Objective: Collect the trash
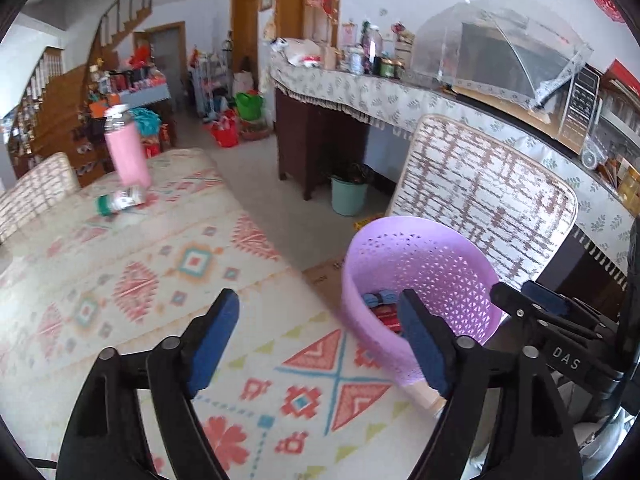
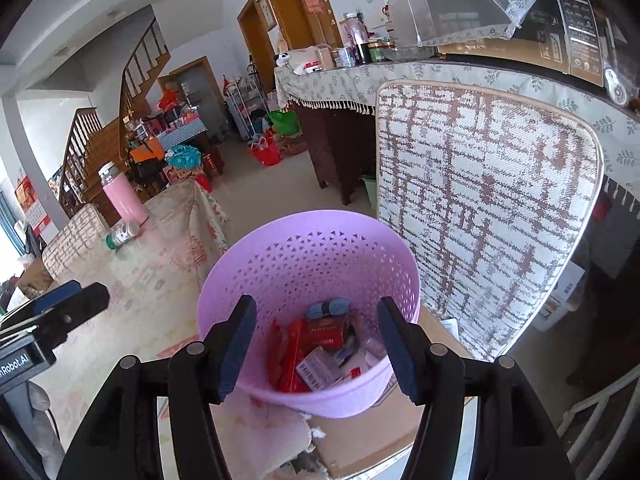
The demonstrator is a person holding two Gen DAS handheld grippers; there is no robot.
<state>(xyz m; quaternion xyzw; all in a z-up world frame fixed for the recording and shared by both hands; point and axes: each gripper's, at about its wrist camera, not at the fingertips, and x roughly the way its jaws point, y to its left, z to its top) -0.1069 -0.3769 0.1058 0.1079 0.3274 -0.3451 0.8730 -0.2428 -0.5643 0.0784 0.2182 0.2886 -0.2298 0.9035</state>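
A lilac perforated basket (image 2: 320, 248) stands on a cardboard box (image 2: 372, 432) beside the table, in front of a chair. Inside lie red wrappers (image 2: 292, 356), a white barcoded carton (image 2: 320, 368) and a blue face mask (image 2: 328, 307). My right gripper (image 2: 317, 304) hovers over the basket's near rim, open, with nothing between its pads. My left gripper (image 1: 318, 300) is over the table's patterned cloth (image 1: 160, 280), left of the basket (image 1: 420, 264), open and empty. On the far side of the table a small green-capped bottle (image 1: 120, 202) lies on its side.
A tall pink flask (image 1: 128, 152) stands behind the lying bottle. A chair with a woven back (image 2: 480, 208) is right behind the basket. A sideboard (image 1: 360, 92) with jars, a mesh food cover and a microwave runs along the wall. A green bucket (image 1: 348, 196) stands on the floor.
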